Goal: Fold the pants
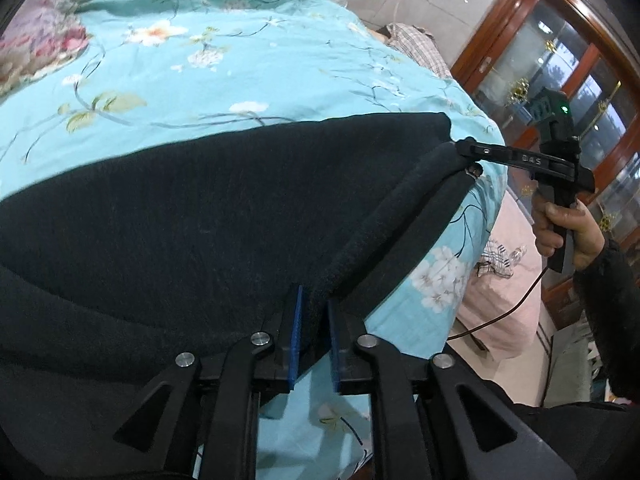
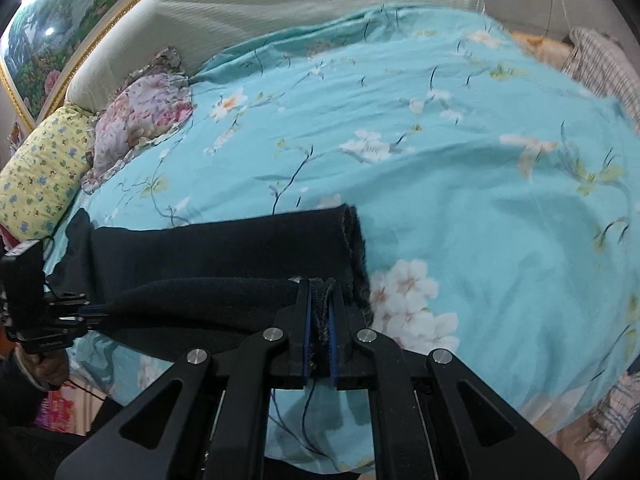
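Observation:
Dark navy pants [image 1: 200,216] lie across a turquoise floral bedspread [image 1: 200,72]. My left gripper [image 1: 314,300] is shut on a raised fold of the pants' near edge, between its blue pads. My right gripper [image 2: 319,292] is shut on the frayed hem end of a pant leg [image 2: 224,256], loose threads hanging below. In the left wrist view the right gripper [image 1: 472,156] holds the far end of the same lifted edge, so the cloth stretches between both grippers. The left gripper [image 2: 92,312] shows at the left of the right wrist view.
Floral pillows [image 2: 140,116] and a yellow pillow [image 2: 44,168] lie at the bed's head. A plaid cloth [image 1: 420,48] lies at the far edge. A wooden glass cabinet [image 1: 560,80] stands right of the bed, with a pink cover [image 1: 504,288] below.

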Motion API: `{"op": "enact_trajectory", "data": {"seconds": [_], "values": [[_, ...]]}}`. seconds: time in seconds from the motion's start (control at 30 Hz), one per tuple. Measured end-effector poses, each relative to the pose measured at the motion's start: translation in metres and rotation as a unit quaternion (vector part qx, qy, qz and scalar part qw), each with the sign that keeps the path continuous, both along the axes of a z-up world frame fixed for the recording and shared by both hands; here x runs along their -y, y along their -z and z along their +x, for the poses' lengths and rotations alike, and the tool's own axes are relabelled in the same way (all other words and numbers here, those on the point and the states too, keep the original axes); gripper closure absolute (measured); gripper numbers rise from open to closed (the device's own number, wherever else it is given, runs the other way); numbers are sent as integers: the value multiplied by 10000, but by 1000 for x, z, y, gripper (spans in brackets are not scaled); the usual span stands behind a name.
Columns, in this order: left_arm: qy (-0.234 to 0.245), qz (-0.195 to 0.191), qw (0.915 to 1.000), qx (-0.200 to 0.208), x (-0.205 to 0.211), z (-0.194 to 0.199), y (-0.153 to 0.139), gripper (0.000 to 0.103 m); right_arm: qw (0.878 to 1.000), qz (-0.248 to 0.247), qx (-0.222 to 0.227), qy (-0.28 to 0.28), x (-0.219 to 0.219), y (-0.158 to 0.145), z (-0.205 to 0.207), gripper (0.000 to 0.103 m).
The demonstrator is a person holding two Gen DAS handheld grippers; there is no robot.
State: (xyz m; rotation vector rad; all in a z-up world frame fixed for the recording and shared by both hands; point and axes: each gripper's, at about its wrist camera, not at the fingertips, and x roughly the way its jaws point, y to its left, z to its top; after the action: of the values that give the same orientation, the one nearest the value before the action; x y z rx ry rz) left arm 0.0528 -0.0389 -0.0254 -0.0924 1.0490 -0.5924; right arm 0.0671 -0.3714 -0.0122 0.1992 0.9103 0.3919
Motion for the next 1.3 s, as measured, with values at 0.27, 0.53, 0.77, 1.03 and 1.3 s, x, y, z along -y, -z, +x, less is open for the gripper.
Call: {"op": "enact_trajectory", "data": {"seconds": [0.27, 0.53, 0.77, 1.03, 1.3], "values": [[-366, -265, 9990, -53, -19, -16, -8, 58, 9979, 265, 468, 352, 6, -32, -17, 53], [-1277, -364, 9911, 44, -63, -31, -21, 46, 9953, 684, 637, -242, -50, -48, -19, 53], [-2301, -310, 9727, -71, -123, -28, -29, 46, 9885, 981, 323, -1104, -130, -31, -11, 53], [-3270, -285, 9445, -129, -202, -18, -49, 45, 9751, 1189, 2, -1875, -199, -21, -5, 53], [-3868, 143, 9218, -224, -253, 25, -82, 39, 9575, 1223, -136, -2607, -266, -19, -1, 53]]}}
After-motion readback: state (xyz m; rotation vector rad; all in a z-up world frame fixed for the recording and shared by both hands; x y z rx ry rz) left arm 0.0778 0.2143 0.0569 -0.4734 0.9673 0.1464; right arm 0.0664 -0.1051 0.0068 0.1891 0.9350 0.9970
